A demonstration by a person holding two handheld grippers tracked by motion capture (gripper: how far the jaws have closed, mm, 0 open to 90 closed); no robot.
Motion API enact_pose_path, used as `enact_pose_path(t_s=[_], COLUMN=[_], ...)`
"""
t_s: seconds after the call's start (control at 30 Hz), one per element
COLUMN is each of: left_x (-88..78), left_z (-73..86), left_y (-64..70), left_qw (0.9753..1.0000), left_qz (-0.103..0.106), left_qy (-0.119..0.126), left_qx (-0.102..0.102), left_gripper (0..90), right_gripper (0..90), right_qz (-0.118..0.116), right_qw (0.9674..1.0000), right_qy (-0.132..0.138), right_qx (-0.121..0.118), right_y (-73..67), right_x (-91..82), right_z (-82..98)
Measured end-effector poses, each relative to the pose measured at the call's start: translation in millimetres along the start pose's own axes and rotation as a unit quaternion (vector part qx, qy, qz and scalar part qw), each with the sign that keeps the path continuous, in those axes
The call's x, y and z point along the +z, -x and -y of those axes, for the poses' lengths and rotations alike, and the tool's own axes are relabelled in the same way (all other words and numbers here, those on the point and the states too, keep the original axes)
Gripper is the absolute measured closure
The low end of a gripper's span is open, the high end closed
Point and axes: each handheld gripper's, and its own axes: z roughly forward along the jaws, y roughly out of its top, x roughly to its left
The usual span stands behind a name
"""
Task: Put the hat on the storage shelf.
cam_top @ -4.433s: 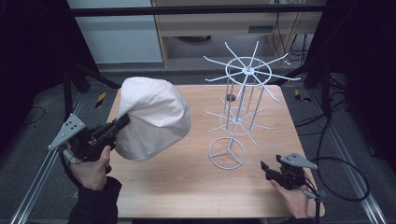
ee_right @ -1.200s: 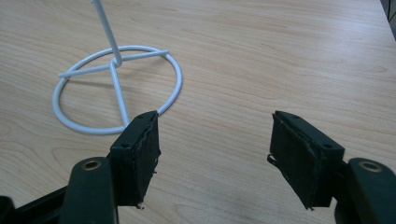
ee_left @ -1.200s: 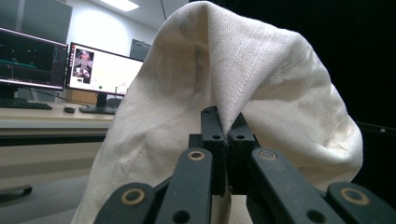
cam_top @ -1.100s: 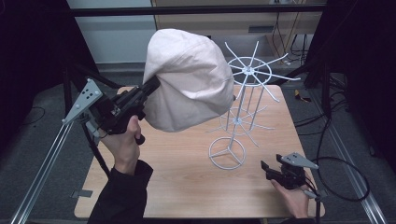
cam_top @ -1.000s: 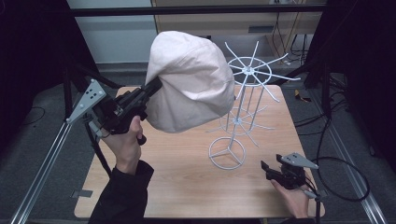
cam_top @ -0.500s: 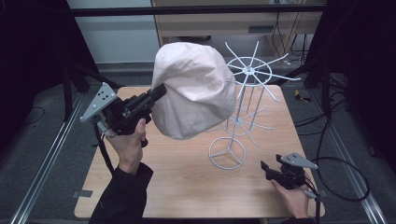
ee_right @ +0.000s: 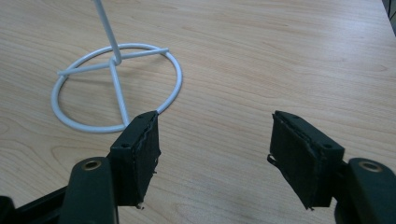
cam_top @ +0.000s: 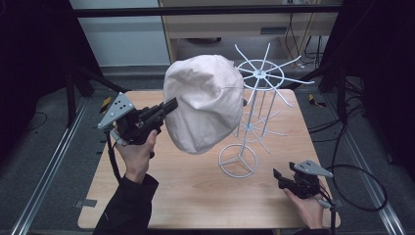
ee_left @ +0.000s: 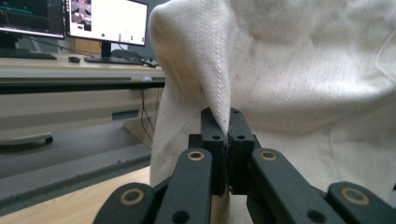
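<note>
Left tool (cam_top: 172,104) clamped on a fold of the cream fabric cap (cam_top: 205,103); jaws fully together on the cloth in the left gripper view (ee_left: 228,135). Cap held up off the wooden surface (cam_top: 195,196), hanging just left of the white wire hat stand (cam_top: 254,98), its right side against or overlapping the stand's spokes; can't tell if touching. Stand's ring base (cam_top: 238,160) sits on the surface below and right of the cap. Right tool (cam_top: 279,177) low near the front right corner of the surface, held in the person's right hand (cam_top: 306,208), jaws wide apart, nothing between them. Right gripper view: ring base (ee_right: 116,86) just beyond the left jaw. Monitors (ee_left: 107,21) on a desk in the background.
</note>
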Motion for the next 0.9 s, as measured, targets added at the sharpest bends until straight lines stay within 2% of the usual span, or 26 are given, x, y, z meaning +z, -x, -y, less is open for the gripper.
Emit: enact_pose_path(t_s=[0.3, 0.63, 0.9], left_x=[5.9, 15.2, 19.5], left_z=[15.6, 25.6, 33.8], left_y=[-1.3, 2.2, 2.8], left_qw=[0.9999, 0.9990, 0.9984], left_qz=[-0.002, -0.002, 0.001], left_qy=[-0.016, -0.043, -0.055], left_qx=[0.001, 0.014, 0.014], left_gripper=[88.0, 87.7, 87.4], right_gripper=[33.2, 33.1, 33.0], right_qz=[0.001, 0.001, 0.001], right_qw=[1.0000, 1.0000, 1.0000], right_qy=[-0.001, -0.001, 0.000], right_qx=[-0.001, -0.002, -0.002], right_y=[-0.1, 0.0, 0.1], right_x=[0.4, 0.4, 0.4], right_z=[0.3, 0.3, 0.3])
